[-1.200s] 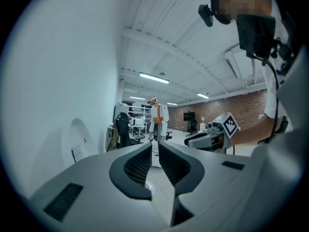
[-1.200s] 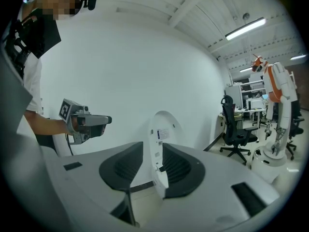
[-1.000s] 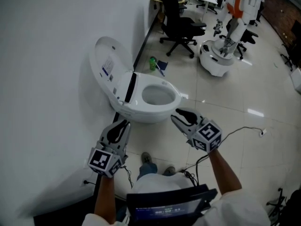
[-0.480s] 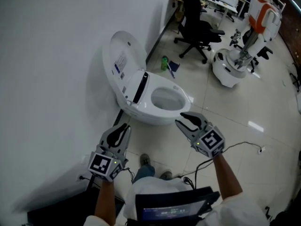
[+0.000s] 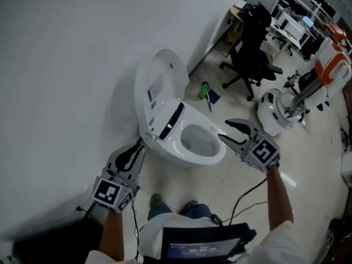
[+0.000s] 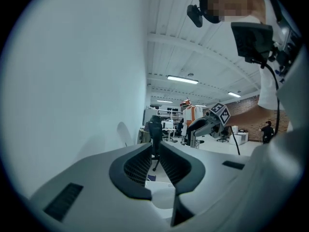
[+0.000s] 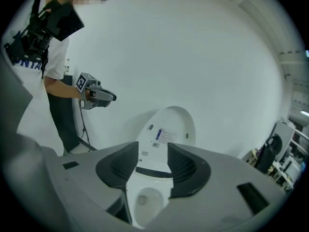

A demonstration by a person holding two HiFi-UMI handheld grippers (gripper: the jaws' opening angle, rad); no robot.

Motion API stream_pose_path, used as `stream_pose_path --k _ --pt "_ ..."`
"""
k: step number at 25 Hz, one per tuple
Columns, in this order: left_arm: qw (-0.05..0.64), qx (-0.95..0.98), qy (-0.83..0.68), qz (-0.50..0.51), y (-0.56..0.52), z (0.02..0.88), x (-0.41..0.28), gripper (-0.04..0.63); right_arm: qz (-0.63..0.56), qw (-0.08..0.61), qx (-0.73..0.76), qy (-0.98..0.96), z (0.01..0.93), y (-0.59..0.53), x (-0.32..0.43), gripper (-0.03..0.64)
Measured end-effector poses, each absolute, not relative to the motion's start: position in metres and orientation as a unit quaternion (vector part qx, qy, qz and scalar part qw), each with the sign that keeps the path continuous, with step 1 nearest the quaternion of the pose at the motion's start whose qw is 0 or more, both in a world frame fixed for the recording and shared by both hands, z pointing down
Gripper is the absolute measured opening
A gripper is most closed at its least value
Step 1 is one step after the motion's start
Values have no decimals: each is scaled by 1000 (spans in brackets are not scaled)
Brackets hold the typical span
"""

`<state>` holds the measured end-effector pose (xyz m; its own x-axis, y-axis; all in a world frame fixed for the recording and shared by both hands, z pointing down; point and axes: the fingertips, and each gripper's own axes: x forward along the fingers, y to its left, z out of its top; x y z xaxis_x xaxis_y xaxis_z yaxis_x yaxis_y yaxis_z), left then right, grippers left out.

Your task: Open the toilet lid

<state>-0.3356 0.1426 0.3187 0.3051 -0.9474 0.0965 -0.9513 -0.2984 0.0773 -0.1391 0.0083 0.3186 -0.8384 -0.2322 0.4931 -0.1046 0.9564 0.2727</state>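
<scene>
The white toilet (image 5: 201, 142) stands against the wall with its lid (image 5: 159, 87) raised and leaning back, so the bowl is uncovered. My right gripper (image 5: 230, 131) hovers beside the bowl's right rim. Its jaws are open, have just been opening, and hold nothing. In the right gripper view the right gripper (image 7: 153, 149) frames the lid (image 7: 169, 129) and bowl from a distance. My left gripper (image 5: 137, 147) hangs left of the bowl, near the wall. In the left gripper view the left gripper (image 6: 155, 146) shows only a thin slit between its pads, with nothing in it.
A black office chair (image 5: 253, 54), a green bottle (image 5: 204, 90) and a white and orange robot (image 5: 308, 87) stand beyond the toilet. A cable (image 5: 247, 194) trails on the tiles by the person's feet (image 5: 170, 205). The white wall (image 5: 66, 65) fills the left.
The view has swung so the toilet sits more central. Both grippers have moved sideways. The right one has rolled and its jaws have spread wider. The lid stays up.
</scene>
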Motion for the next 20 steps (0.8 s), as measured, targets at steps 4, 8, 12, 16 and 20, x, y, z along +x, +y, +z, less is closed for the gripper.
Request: stream_pose_path --k 4,8,12,16,20 --pt "53 785 -617 23 104 315 -332 44 -133 279 23 -951 304 -72 -145 181" --pt "53 745 -665 16 65 318 -301 44 -143 260 -55 -954 308 -153 -138 181" --pt "97 660 -745 -26 43 337 -253 44 -96 208 -144 -963 330 -207 -126 181" --pt "110 562 -819 -38 29 343 -187 44 -92 218 -229 -944 345 -248 -95 181" --pt "93 510 -854 -41 23 335 -131 44 -61 225 -279 -931 356 -267 -66 181"
